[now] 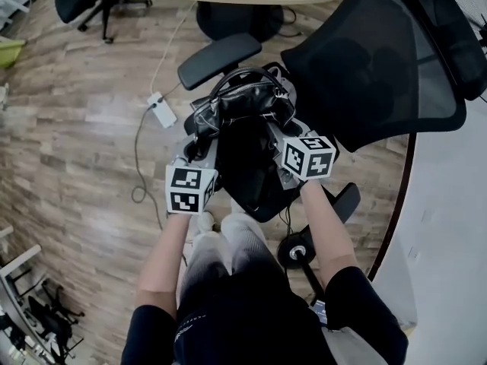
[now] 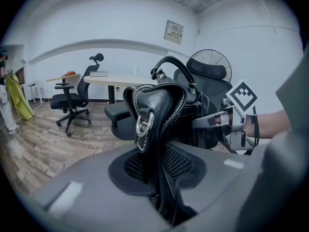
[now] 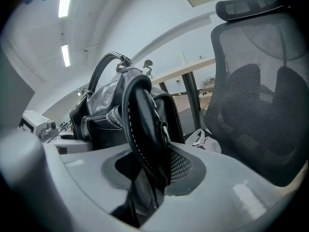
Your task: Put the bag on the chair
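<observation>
We see the bag (image 1: pixel 243 109) mid-frame over the chair (image 1: pixel 380 67) seat in head view. Only the gripper views confirm left gripper (image 2: pixel 161 187) and right gripper (image 3: pixel 145 182) each clamp one bag end.

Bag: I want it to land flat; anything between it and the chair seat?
Nothing clearly: the bag, held by left gripper and right gripper, sits low over the chair seat. A pale item lies beside it.
</observation>
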A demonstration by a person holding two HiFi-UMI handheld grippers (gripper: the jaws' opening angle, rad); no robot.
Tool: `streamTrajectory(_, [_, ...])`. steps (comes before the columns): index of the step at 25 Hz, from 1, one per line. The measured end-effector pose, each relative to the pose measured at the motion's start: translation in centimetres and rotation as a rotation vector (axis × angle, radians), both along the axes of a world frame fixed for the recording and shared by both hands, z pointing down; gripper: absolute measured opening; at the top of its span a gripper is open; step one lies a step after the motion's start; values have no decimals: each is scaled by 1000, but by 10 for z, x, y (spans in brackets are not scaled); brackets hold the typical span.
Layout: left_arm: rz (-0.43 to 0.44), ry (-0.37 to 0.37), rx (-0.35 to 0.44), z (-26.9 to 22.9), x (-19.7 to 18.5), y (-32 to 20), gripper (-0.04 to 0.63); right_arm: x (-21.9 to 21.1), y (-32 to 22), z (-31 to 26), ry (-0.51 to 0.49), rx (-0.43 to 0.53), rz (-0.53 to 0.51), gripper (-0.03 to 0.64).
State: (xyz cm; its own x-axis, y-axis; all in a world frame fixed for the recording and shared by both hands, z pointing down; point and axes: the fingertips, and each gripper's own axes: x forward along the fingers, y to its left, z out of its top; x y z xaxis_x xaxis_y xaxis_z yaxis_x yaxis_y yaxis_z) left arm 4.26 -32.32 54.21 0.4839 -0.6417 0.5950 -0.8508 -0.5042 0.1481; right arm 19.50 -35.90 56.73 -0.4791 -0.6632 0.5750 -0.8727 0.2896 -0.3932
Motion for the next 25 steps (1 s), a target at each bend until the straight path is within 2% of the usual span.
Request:
streamTrajectory(6, [-22,-20,-40,24,-8,-5,84,-6,-4,28,8,-40,-4,123])
streamTrajectory(11, [-61,-7,-62,40,-17,-10,89,-13,-8,38,36,-29,-29,127])
streamTrajectory(15, [-92,12,-71,47,-26,-16,121,-19,-11,41,60,-11,-50,140])
streamTrajectory(25, [-101,49,-92,53,-29,-22,171,-19,-13,43,100,9,-67,173])
